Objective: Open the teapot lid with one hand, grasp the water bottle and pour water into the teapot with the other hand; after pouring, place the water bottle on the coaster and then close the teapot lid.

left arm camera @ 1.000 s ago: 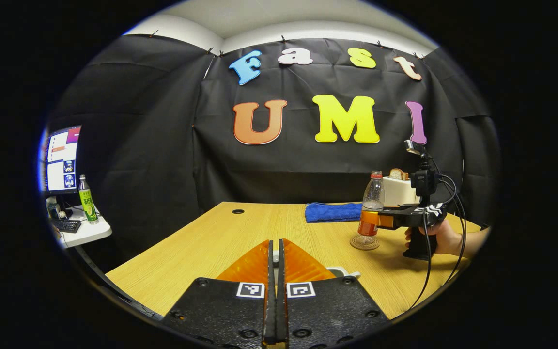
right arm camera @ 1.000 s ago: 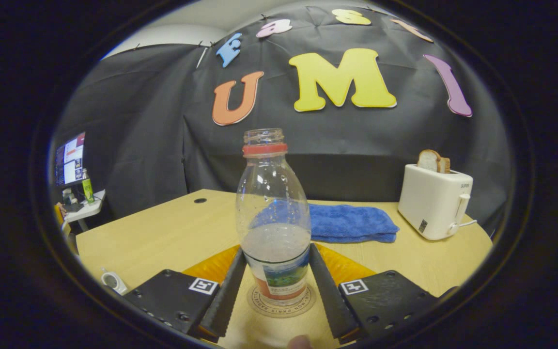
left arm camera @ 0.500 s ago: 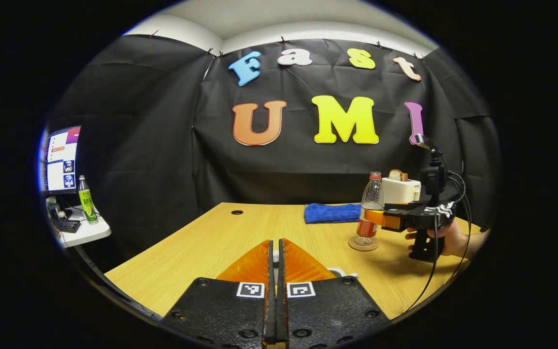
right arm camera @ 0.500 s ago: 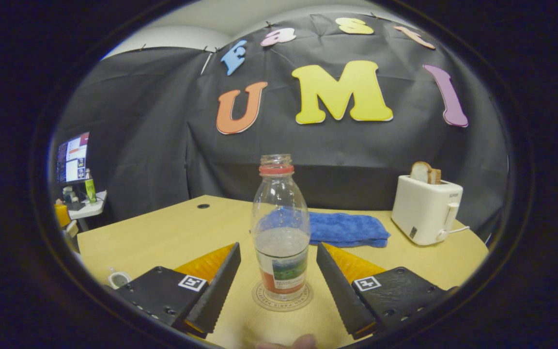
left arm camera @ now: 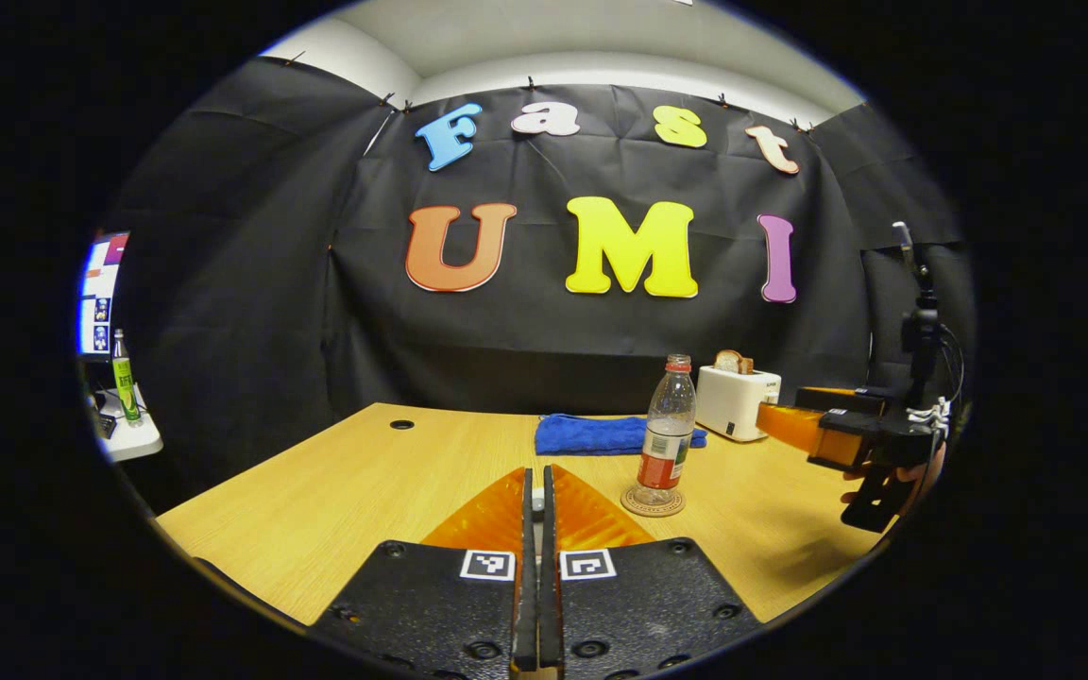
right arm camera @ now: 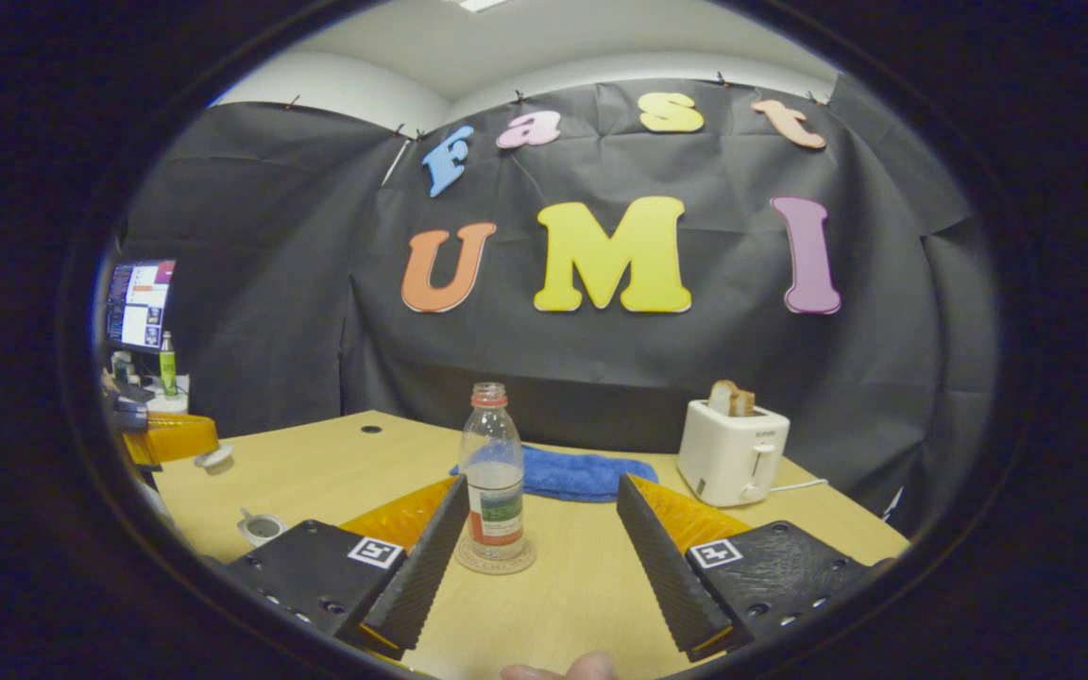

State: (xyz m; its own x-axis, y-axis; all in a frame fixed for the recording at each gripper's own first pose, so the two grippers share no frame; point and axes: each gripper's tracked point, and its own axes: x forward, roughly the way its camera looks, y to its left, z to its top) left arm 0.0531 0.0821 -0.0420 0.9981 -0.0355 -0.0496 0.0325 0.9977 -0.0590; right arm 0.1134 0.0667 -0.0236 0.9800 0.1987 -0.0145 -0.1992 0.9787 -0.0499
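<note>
The water bottle (right arm camera: pixel 494 472) stands upright on the round coaster (right arm camera: pixel 495 557) on the wooden table (right arm camera: pixel 336 472), its cap off and water filling roughly its lower half; the right gripper (right arm camera: pixel 536 515) has its fingers spread wide, with the bottle ahead of them and apart from both; in the left gripper view that same gripper (left arm camera: pixel 794 425) hangs to the right of the bottle (left arm camera: pixel 667 436), clear of it, a hand (left arm camera: pixel 893 477) on its grip; the left gripper (left arm camera: pixel 535 491) has its fingers pressed close together, a small pale piece just visible at their tips, too hidden to name; in the right gripper view the teapot (right arm camera: pixel 261 527) sits low at the left table edge with its top open; behind the bottle lie a blue cloth (right arm camera: pixel 572 474) and a white toaster (right arm camera: pixel 731 451) with bread in it.
</note>
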